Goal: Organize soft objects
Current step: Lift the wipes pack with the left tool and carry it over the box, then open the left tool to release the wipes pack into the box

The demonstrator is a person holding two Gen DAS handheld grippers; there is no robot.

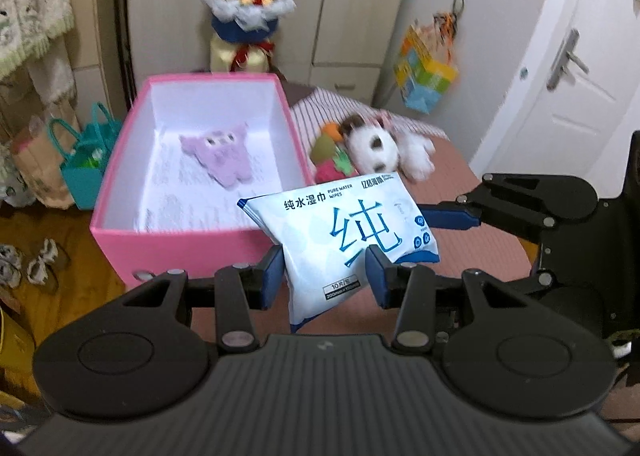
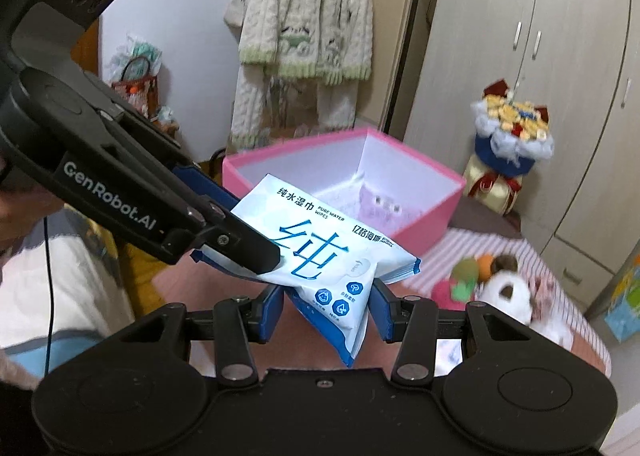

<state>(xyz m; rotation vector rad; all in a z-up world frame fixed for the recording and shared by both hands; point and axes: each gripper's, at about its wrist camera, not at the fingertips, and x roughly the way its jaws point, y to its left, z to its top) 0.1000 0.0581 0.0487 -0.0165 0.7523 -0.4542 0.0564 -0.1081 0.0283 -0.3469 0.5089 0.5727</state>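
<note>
Fingers [image 1: 274, 276] of both grippers are pinching opposite ends of the wipes pack [image 1: 344, 240], holding it aloft for transfer into the pink box [image 1: 176, 252].

Beige wardrobe [image 2: 532, 68] along the wall; white door [image 1: 576, 68] to one side; wooden floor [image 1: 76, 272] below.

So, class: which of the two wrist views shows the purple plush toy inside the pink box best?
The left wrist view. It looks down into the pink box, so the whole purple plush toy lies in sight on the box floor. In the right wrist view the wipes pack and the box's near wall hide part of the toy.
</note>
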